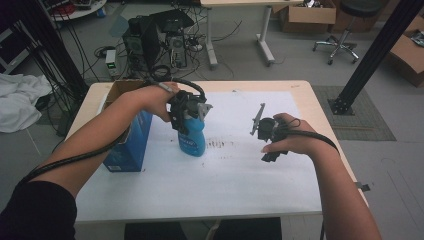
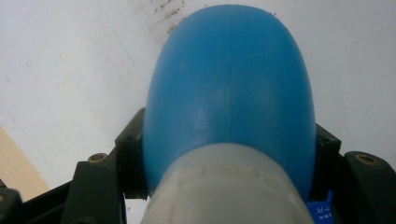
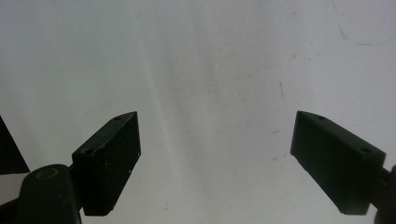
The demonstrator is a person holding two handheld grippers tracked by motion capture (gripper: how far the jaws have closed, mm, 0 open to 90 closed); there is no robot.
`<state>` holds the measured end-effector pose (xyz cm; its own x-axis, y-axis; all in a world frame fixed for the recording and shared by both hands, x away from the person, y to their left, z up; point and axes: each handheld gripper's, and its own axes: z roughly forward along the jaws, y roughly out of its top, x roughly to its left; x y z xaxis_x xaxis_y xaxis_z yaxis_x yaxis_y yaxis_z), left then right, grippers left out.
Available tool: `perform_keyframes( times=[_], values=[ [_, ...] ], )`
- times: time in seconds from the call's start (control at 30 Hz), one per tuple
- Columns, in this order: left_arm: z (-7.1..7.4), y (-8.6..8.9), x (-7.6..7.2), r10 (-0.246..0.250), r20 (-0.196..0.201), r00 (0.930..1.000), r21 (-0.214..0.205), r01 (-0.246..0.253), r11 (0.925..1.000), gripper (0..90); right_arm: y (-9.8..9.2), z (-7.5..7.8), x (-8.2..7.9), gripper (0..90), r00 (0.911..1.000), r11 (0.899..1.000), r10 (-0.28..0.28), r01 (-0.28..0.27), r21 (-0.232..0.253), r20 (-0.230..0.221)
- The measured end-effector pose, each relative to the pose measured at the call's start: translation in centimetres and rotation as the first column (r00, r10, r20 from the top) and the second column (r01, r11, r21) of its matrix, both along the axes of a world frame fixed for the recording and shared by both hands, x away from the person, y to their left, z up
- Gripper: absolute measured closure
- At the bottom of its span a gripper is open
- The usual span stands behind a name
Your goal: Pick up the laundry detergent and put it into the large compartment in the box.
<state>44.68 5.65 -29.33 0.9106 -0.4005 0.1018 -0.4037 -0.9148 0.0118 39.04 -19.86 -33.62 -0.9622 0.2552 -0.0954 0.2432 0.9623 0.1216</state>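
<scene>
A blue plastic bottle with a whitish collar stands upright on the white sheet, left of the middle. My left gripper comes down on its upper part and is shut on it. In the left gripper view the bottle bulges between the two black fingers, which press on its sides. My right gripper hovers over the sheet to the right of the bottle, apart from it. In the right gripper view its jaws stand wide open over bare white paper, with nothing between them.
A blue carton with an open cardboard top stands at the table's left edge, close behind my left forearm. Dark smudges mark the sheet beside the bottle. Beyond the table's far edge are computers, cables and a stool.
</scene>
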Motion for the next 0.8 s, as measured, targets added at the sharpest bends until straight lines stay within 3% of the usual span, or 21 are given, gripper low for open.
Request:
perform_keyframes(
  times=[0.3,0.5,0.63,0.8],
  values=[
    [0.2,-0.5,-0.1,0.011,0.009,0.9999,0.049,-0.011,0.9987,38.1,0.2,-0.2,0.1,16.1,1.0,1.0,-0.001,0.001,0.003,-0.002],
    [0.2,-0.8,-0.2,0.057,0.007,0.9984,0.077,-0.057,0.9954,38.3,0.2,-0.3,0.1,16.1,1.0,1.0,0.001,-0.001,0.002,-0.001],
    [0.3,-0.8,-0.3,0.07,0.019,0.9973,0.069,-0.072,0.9951,38.3,0.3,-0.2,0.1,16.1,1.0,1.0,0.004,-0.004,0.003,-0.002],
    [1.7,-0.3,-0.5,0.11,0.019,0.9937,0.055,-0.111,0.9923,38.3,0.5,0.0,0.1,16.1,0.9999,1.0,0.013,-0.013,0.0,0.001]
  ],
)
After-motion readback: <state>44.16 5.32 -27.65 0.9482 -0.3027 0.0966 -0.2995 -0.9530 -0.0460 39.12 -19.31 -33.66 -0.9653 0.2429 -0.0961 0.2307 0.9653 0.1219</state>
